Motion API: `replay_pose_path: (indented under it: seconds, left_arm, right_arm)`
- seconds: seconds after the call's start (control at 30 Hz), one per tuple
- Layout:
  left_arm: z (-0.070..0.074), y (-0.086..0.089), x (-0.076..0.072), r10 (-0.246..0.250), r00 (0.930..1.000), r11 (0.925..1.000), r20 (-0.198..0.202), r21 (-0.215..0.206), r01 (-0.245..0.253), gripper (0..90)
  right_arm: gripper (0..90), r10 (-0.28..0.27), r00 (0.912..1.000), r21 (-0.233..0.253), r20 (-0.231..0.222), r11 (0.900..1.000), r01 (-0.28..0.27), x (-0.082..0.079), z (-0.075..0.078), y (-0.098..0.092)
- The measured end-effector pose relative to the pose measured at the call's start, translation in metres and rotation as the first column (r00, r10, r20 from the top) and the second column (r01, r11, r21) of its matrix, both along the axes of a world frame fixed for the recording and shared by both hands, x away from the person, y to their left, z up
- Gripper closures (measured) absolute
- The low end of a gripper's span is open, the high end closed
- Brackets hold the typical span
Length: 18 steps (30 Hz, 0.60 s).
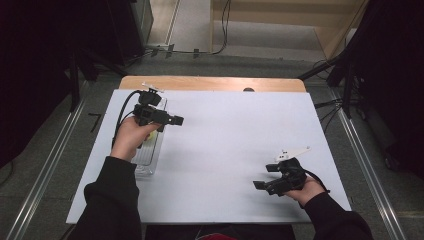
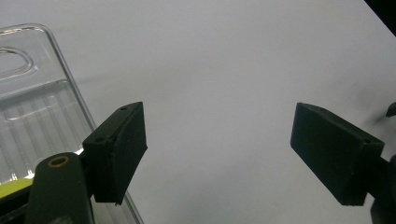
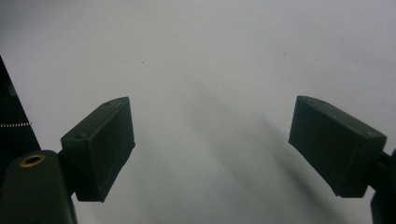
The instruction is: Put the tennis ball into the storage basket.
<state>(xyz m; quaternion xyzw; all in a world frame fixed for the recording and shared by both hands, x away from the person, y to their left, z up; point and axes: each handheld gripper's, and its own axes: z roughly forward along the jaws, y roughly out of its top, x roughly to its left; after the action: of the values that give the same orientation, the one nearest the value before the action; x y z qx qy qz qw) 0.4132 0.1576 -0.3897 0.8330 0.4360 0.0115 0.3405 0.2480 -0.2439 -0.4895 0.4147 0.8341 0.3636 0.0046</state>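
My left gripper (image 1: pixel 176 120) hovers over the left part of the white board (image 1: pixel 225 150), held in a person's left hand, jaws pointing right. In the left gripper view the left gripper (image 2: pixel 217 135) stands open with only bare white surface between the jaws. A clear plastic tray (image 1: pixel 150 152) lies under that hand; its rim (image 2: pixel 56 56) runs just left of the jaws. A yellow-green item (image 1: pixel 150 136) lies in the tray, mostly hidden by the hand. My right gripper (image 1: pixel 265 176) is near the front right of the board, jaws pointing left. It is open (image 3: pixel 210 126) and empty over the white surface.
The wooden table edge (image 1: pixel 210 82) shows behind the board. Dark curtains hang on both sides, and metal rails (image 1: pixel 367 165) run along the floor beside the table. The person's dark sleeves (image 1: pixel 110 200) come in from the bottom.
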Motion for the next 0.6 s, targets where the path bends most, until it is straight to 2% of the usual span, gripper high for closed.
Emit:
replay_pose_path:
  seconds: [0.23,0.4,0.5,0.6]
  left_arm:
    - [-0.002,-0.003,-0.006,-0.015,0.9998,0.9999,0.012,-0.007,0.015,19.4]
    - [-0.004,-0.006,-0.011,-0.033,0.9994,0.9993,0.005,-0.015,0.033,19.3]
    - [-0.004,-0.007,-0.014,-0.037,0.9992,0.9993,0.016,-0.005,0.037,19.4]
    - [-0.005,-0.007,-0.016,-0.038,0.9991,0.9991,0.018,-0.019,0.038,19.4]
  right_arm:
    - [12.3,-0.001,1.0000,0.004,0.003,1.000,0.001,0.000,0.000,-0.001]
    - [12.3,-0.003,1.0000,0.006,0.003,1.000,0.002,0.000,0.001,-0.001]
    - [12.3,-0.003,1.0000,0.004,0.005,1.000,0.003,0.000,0.001,-0.001]
    - [12.3,-0.002,1.0000,0.005,0.004,1.000,0.002,0.000,0.001,-0.001]
